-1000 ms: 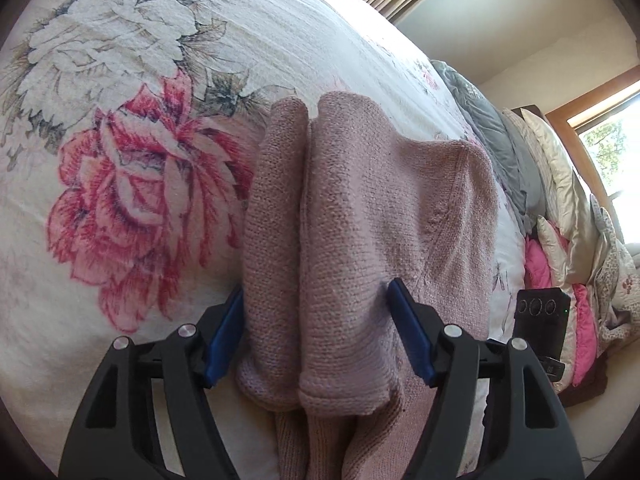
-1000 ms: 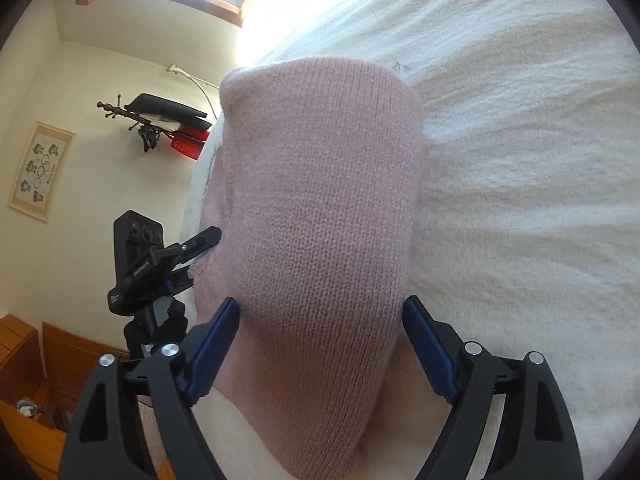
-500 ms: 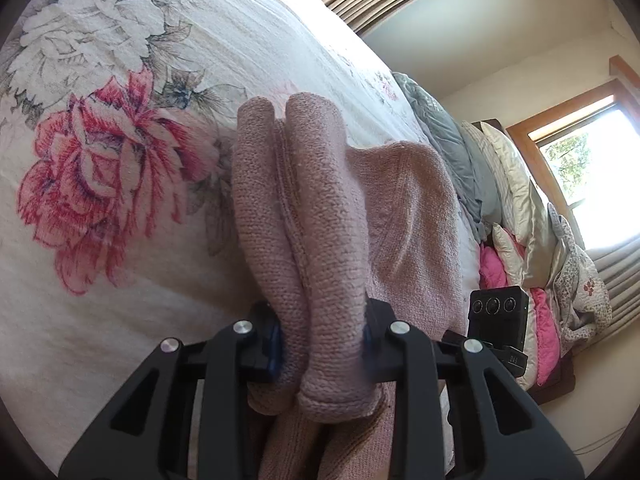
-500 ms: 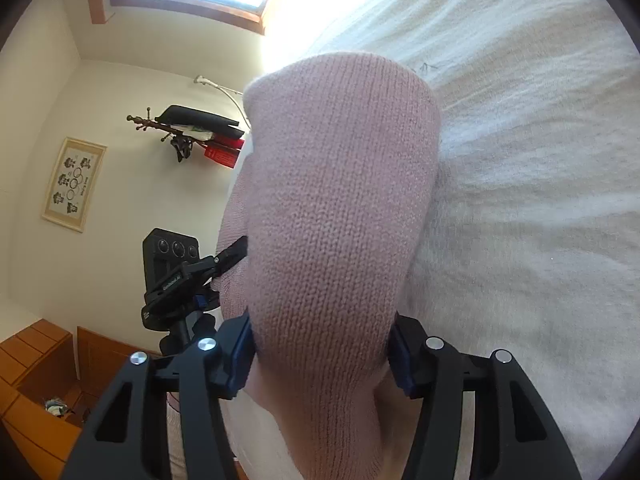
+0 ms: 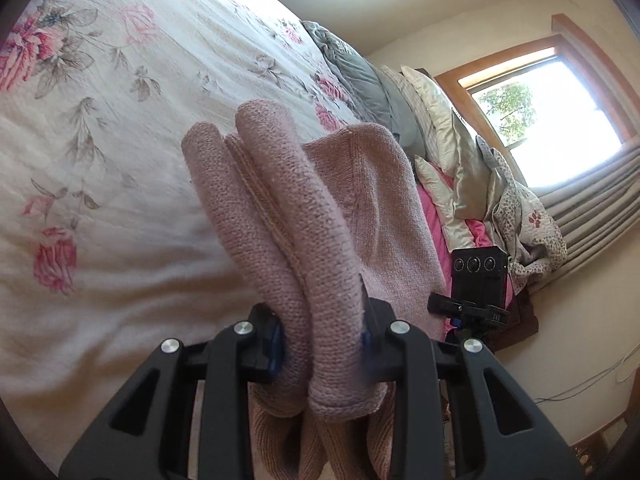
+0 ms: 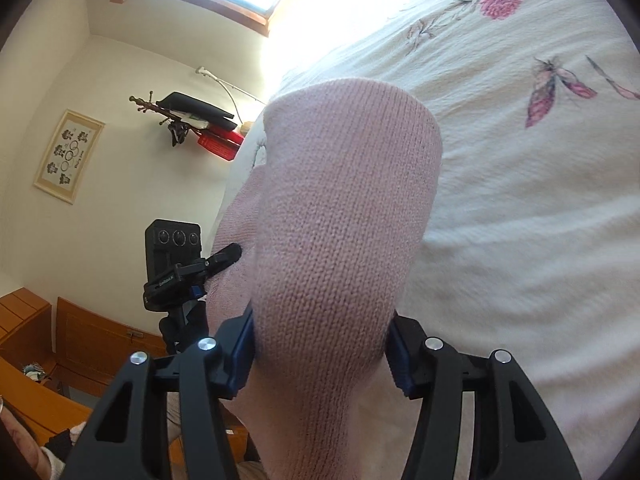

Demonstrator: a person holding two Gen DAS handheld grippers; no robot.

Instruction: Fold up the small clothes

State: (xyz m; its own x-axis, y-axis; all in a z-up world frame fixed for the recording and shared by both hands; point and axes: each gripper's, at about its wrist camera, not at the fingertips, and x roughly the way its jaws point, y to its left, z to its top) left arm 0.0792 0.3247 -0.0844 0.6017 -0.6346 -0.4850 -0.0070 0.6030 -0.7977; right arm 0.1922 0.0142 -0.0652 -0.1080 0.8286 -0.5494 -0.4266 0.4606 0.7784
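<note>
On my left wrist view, the left gripper (image 5: 322,354) is clamped on two bunched folds of the pink sweater (image 5: 344,208), lifted over the floral bedspread (image 5: 120,140); a tripod camera (image 5: 478,276) stands beside the bed.

On my right wrist view, the right gripper (image 6: 320,354) pinches a broad fold of the sweater (image 6: 344,216) above the bedspread (image 6: 520,200).

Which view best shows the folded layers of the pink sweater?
The left wrist view: the pink sweater shows two rolled folds side by side, pinched in the left gripper. The right wrist view shows one smooth knit bulge in the right gripper, with layers hidden.
</note>
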